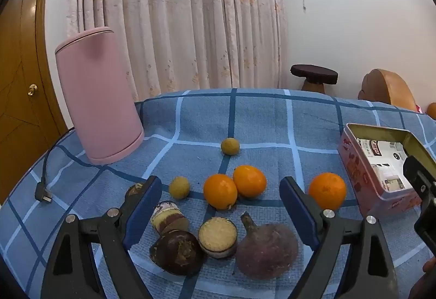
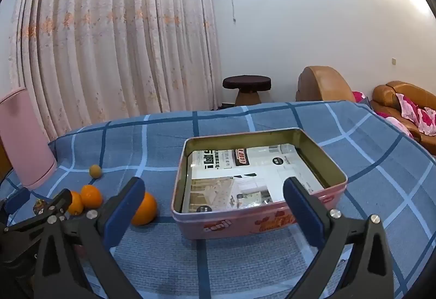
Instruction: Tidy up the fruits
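Observation:
Three oranges lie on the blue checked cloth: two touching [image 1: 220, 191] [image 1: 249, 181] and one [image 1: 327, 190] beside the pink tin [image 1: 362, 176]. Two small yellowish round fruits [image 1: 179, 187] [image 1: 230, 146] lie behind them. Near the camera lie a dark purple fruit [image 1: 267, 250] and cut dark-skinned halves [image 1: 217, 236] [image 1: 177, 251]. My left gripper [image 1: 220, 209] is open and empty, hovering over these fruits. My right gripper [image 2: 214, 211] is open and empty, in front of the open tin [image 2: 190, 225], which holds only printed paper. The oranges also show in the right wrist view [image 2: 144, 209].
A tall pink cylinder appliance [image 1: 99, 97] stands at the back left with a black cable and plug [image 1: 42, 194] on the cloth. The table's far edge runs below the curtain. A stool [image 2: 246, 89] and brown sofa [image 2: 403, 105] stand beyond.

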A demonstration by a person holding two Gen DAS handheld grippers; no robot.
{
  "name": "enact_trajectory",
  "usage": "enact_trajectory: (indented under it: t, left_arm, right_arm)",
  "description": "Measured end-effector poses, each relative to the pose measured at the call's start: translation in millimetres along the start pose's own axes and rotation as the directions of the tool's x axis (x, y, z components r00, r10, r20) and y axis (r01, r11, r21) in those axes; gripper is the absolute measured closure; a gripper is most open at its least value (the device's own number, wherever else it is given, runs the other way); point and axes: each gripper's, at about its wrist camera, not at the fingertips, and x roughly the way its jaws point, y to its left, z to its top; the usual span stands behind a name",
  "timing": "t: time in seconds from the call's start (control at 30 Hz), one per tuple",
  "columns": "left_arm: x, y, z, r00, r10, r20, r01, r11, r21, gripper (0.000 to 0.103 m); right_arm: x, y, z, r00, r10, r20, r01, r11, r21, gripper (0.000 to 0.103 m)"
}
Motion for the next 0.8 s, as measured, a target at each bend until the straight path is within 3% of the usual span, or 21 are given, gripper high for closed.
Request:
enact_trajectory:
  t: [0.8]
  left_arm:
    - [-0.8,-6.5,-3.5,1.0,-0.029,-0.009,0.029,1.0,0.003,0.014]
  right_arm:
    - [0.3,-0.3,-1.3,1.0,0.0,-0.007,0.0,1.0,0.003,0.0]
